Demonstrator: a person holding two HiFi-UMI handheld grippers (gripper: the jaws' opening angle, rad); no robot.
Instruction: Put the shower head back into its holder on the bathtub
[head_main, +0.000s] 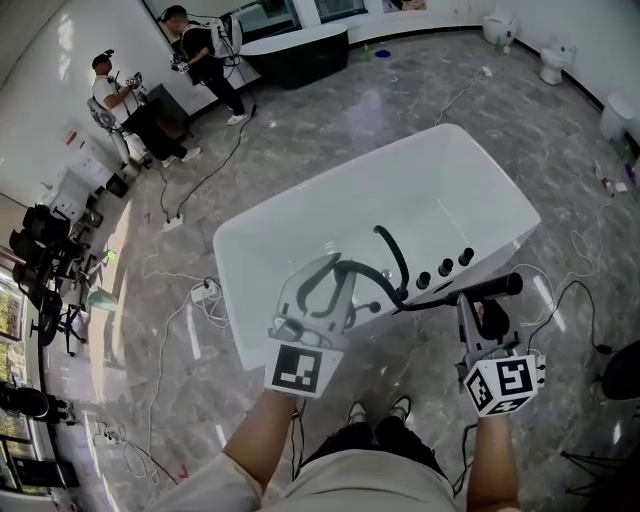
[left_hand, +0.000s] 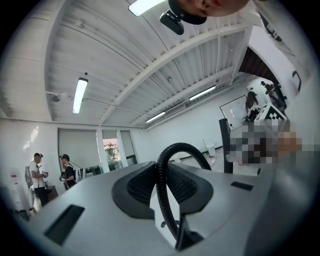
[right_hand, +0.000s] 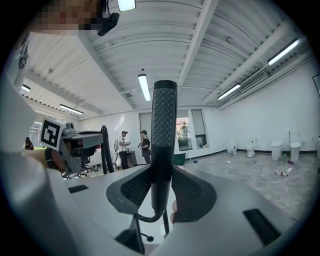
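My right claw (right_hand: 162, 192) clamps the black stick-shaped shower head (right_hand: 164, 125) mid-handle; I judge it rigid and light. My left claw (left_hand: 162, 187) pinches its springy black ribbed hose (left_hand: 180, 146), with the white bathtub (head_main: 400, 190) at twelve o'clock.

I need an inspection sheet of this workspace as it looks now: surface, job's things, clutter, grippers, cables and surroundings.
Surface: glossy grey stone-look floor; a white freestanding bathtub stands on it.
Job's things: black stick-shaped shower head is off the tub, not in a holder; black ribbed hose loops over the rim near three black round knobs.
Clutter: small loose items lie on the floor at the right.
Grippers: left gripper is shut on the hose; right gripper is shut on the shower head.
Cables: thin cables trail over the floor; white power strip lies beside the tub.
Surroundings: two people, a black bathtub, white toilets.
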